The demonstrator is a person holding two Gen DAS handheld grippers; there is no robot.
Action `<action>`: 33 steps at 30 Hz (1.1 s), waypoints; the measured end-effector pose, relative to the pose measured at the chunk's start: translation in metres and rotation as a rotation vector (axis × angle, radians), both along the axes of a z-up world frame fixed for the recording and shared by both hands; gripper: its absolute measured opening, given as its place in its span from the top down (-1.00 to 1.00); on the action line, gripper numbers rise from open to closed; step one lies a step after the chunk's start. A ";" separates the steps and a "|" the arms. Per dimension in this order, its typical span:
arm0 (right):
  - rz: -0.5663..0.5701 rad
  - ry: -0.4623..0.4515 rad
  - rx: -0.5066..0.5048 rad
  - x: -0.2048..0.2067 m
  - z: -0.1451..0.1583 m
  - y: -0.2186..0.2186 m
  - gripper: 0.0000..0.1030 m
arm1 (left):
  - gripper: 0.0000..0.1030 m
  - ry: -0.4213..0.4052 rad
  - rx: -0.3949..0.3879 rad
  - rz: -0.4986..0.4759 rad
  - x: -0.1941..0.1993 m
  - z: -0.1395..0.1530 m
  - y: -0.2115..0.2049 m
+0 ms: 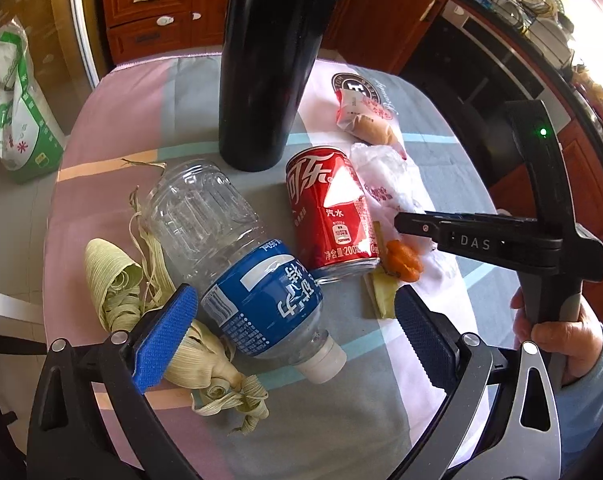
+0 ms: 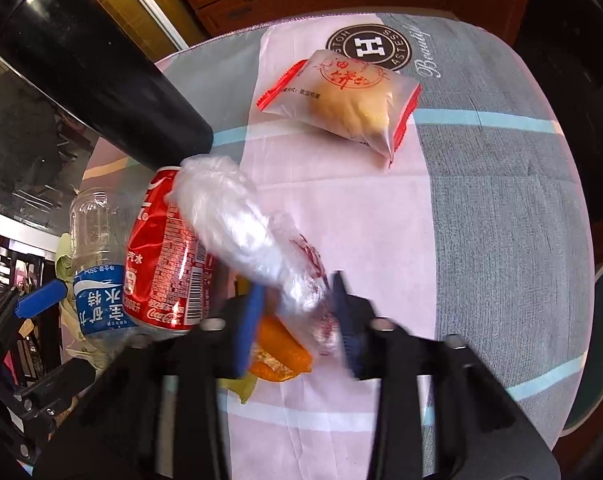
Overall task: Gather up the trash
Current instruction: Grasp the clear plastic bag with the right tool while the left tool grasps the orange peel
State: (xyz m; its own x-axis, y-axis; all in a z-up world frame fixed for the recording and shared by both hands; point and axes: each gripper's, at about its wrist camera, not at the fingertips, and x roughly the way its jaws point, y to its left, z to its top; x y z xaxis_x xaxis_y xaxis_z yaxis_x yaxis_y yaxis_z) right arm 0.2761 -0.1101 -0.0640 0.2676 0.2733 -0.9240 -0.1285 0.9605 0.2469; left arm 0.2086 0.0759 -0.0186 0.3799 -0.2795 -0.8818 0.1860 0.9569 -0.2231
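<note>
An empty clear water bottle (image 1: pixel 237 252) with a blue label lies on the table between the open jaws of my left gripper (image 1: pixel 297 336), its white cap toward the camera. A red cola can (image 1: pixel 329 212) lies beside it; it also shows in the right wrist view (image 2: pixel 165 256). My right gripper (image 2: pixel 299 312) straddles a crumpled clear plastic bag (image 2: pixel 253 236) with red print; its blue pads (image 2: pixel 247 328) sit close on either side. Orange peel (image 2: pixel 277 348) lies under it. The right gripper (image 1: pixel 405 226) also shows in the left wrist view, over the bag (image 1: pixel 385 180).
A tall black flask (image 1: pixel 269 64) stands behind the can. A wrapped pastry (image 2: pixel 349 100) lies further back. Dry corn husks (image 1: pixel 121 284) lie left of the bottle. The table (image 2: pixel 481 200) has a pink and grey cloth. A green-white bag (image 1: pixel 13 100) sits on the floor at left.
</note>
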 end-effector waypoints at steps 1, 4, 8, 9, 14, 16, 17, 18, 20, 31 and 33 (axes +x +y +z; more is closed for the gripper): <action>-0.015 0.002 0.011 -0.002 -0.001 -0.005 0.53 | -0.92 0.002 -0.001 -0.003 0.001 0.000 -0.003; -0.071 0.011 0.048 -0.008 0.000 -0.025 0.53 | -0.92 -0.006 0.011 -0.027 0.002 0.002 -0.018; -0.129 0.022 0.076 -0.017 0.002 -0.056 0.53 | -0.92 -0.016 0.019 -0.077 0.000 0.007 -0.045; -0.141 0.028 0.086 -0.020 0.002 -0.063 0.53 | -0.92 -0.023 0.028 -0.086 -0.001 0.008 -0.052; -0.192 0.043 0.129 -0.033 0.000 -0.095 0.53 | -0.92 -0.054 0.054 -0.148 -0.005 0.013 -0.087; -0.204 0.042 0.145 -0.039 -0.001 -0.104 0.53 | -0.92 -0.064 0.046 -0.170 -0.007 0.011 -0.101; -0.210 0.043 0.155 -0.041 -0.002 -0.109 0.53 | -0.92 -0.066 0.042 -0.174 -0.007 0.009 -0.107; -0.215 0.043 0.166 -0.043 -0.002 -0.115 0.53 | -0.91 -0.067 0.041 -0.177 -0.008 0.007 -0.114; -0.220 0.041 0.184 -0.048 -0.003 -0.126 0.53 | -0.75 -0.065 0.047 -0.184 -0.007 0.002 -0.128; -0.231 0.039 0.268 -0.060 -0.006 -0.159 0.51 | -0.41 -0.023 0.222 -0.118 0.004 -0.042 -0.159; -0.237 0.044 0.280 -0.062 -0.009 -0.165 0.49 | 0.05 -0.013 0.240 -0.117 0.007 -0.049 -0.161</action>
